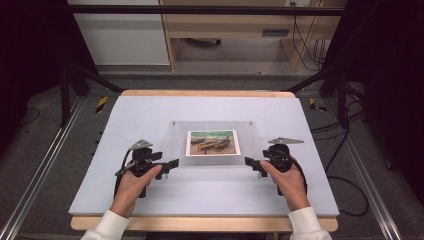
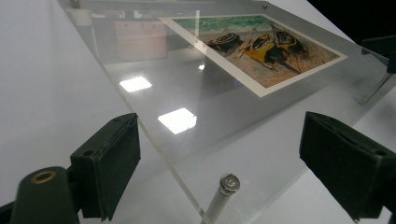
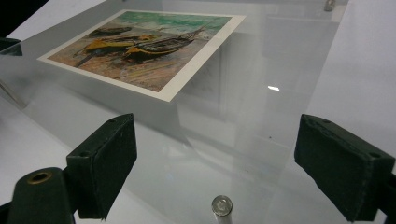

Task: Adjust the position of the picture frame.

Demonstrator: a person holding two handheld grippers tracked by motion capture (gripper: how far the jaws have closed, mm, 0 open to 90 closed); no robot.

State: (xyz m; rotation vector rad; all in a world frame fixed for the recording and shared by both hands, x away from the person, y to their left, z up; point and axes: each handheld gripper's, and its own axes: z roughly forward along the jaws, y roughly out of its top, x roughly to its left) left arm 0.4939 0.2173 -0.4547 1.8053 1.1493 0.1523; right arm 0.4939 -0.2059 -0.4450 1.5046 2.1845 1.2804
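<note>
A clear acrylic plate (image 1: pixel 180 145) rests flat on short metal posts over the white board (image 1: pixel 150 110). Under it lies a print of beached boats (image 1: pixel 213 142). My left gripper (image 1: pixel 167 161) is at the plate's near left corner. In the left gripper view, my left gripper (image 2: pixel 219 149) is open, with the plate corner (image 2: pixel 187 140) and a post's screw head (image 2: pixel 229 183) in the gap, untouched by the pads. My right gripper (image 1: pixel 252 165) is at the near right corner. In the right gripper view, my right gripper (image 3: pixel 217 158) is also open, around that corner's screw head (image 3: pixel 221 205).
The white board lies on a wooden table (image 1: pixel 200 224) whose edge shows along the front. Two more posts (image 1: pixel 174 122) hold the plate's far corners. Black frame rails (image 1: pixel 30 175) and cables run on the floor on both sides.
</note>
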